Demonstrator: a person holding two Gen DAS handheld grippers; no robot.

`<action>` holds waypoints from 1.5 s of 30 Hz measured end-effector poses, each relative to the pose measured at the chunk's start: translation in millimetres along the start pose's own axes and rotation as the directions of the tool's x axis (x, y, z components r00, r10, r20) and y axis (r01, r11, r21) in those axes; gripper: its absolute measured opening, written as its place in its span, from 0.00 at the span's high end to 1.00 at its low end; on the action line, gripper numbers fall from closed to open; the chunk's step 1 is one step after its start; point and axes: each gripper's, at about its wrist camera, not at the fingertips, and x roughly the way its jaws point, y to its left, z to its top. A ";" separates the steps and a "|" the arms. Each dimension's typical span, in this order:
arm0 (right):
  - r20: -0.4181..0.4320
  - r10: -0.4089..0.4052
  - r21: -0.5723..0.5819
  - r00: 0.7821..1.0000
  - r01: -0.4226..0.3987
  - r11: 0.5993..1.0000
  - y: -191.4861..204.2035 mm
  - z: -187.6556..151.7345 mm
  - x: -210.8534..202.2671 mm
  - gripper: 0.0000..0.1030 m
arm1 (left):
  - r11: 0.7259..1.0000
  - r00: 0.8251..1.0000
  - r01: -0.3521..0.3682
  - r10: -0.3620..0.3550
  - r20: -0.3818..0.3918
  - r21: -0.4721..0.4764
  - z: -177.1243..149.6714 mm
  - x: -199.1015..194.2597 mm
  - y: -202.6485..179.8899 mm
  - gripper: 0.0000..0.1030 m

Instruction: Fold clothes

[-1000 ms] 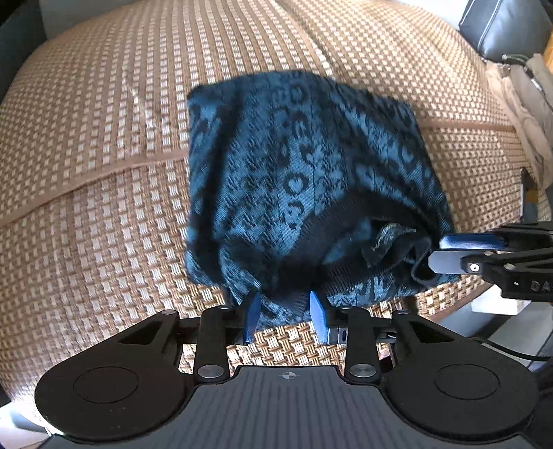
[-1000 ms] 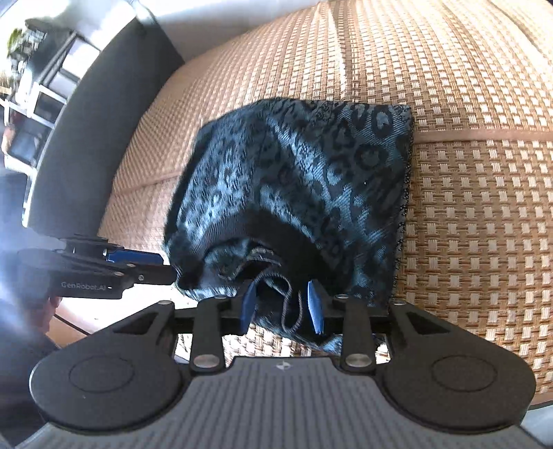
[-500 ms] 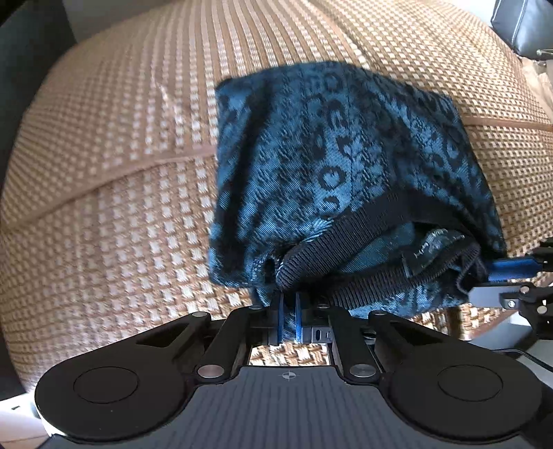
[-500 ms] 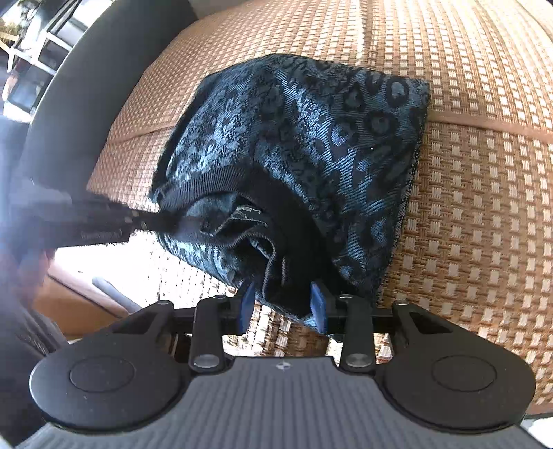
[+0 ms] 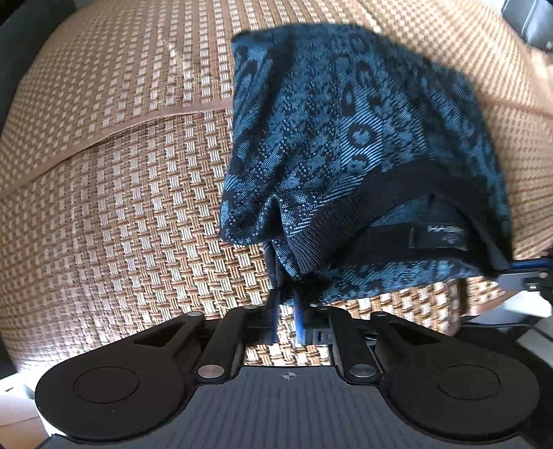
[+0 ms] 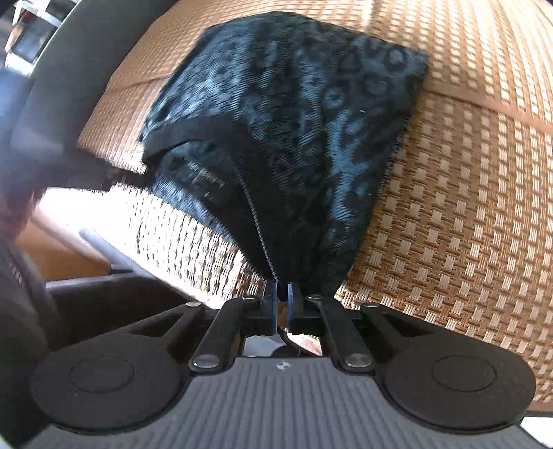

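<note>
A dark blue patterned garment (image 5: 345, 138) with a black ribbed hem lies folded on a woven straw mat (image 5: 121, 172). My left gripper (image 5: 286, 311) points down at its near left corner. Its jaws are opening, and a bunch of fabric still hangs between the fingertips. In the right wrist view the same garment (image 6: 293, 103) is drawn taut to my right gripper (image 6: 281, 297). The right jaws are closing and pinch the garment's near corner. The right gripper's tip (image 5: 518, 276) also shows at the hem's right end. The left gripper (image 6: 69, 162) is a dark blur at the left.
The mat (image 6: 466, 172) covers a cushioned seat with a seam band across it. A dark sofa arm (image 6: 69, 51) rises at the left. The seat's front edge (image 6: 172, 224) drops to a bright floor. A dark cushion (image 5: 528, 20) sits at the far right.
My left jaws closed on the garment's near corner, then parted a little. My right jaws narrowed onto the other corner. The garment's near edge has been drawn up toward both grippers.
</note>
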 end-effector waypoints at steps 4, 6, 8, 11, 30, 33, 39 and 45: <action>0.046 0.085 0.091 0.995 -0.089 0.992 -16.8 3.4 -20.2 0.60 | 0.997 0.995 0.075 -0.076 0.069 0.016 5.4 -34.5 20.1 0.52; 0.091 0.113 0.135 0.989 -0.125 0.983 -26.7 5.6 -34.3 0.52 | 0.997 0.988 0.080 -0.080 0.132 0.008 15.1 -50.3 30.4 0.47; 0.149 0.103 0.198 0.984 -0.131 0.971 -40.2 8.4 -42.5 0.47 | 0.996 0.978 0.079 -0.070 0.196 -0.039 33.6 -54.0 45.9 0.40; 0.220 0.069 0.295 0.973 -0.133 0.946 -61.5 16.3 -45.9 0.46 | 0.988 0.974 0.115 -0.091 0.208 -0.107 58.9 -35.5 57.1 0.39; 0.258 0.264 0.480 0.929 -0.361 0.800 -88.8 60.1 31.0 0.36 | 0.905 0.935 0.355 -0.345 0.083 -0.233 95.7 42.3 55.8 0.44; 0.229 0.272 0.460 0.935 -0.350 0.816 -82.3 65.1 38.5 0.52 | 0.920 0.944 0.330 -0.318 0.089 -0.210 101.2 42.7 41.8 0.70; 0.252 0.286 0.444 0.924 -0.374 0.815 -64.1 65.6 23.6 0.84 | 0.944 0.942 0.314 -0.295 0.162 -0.104 135.2 11.5 31.9 0.88; 0.230 0.437 0.381 0.869 -0.494 0.782 2.3 55.6 21.2 0.85 | 0.970 0.944 0.225 -0.239 0.226 0.087 211.5 -21.1 30.5 0.86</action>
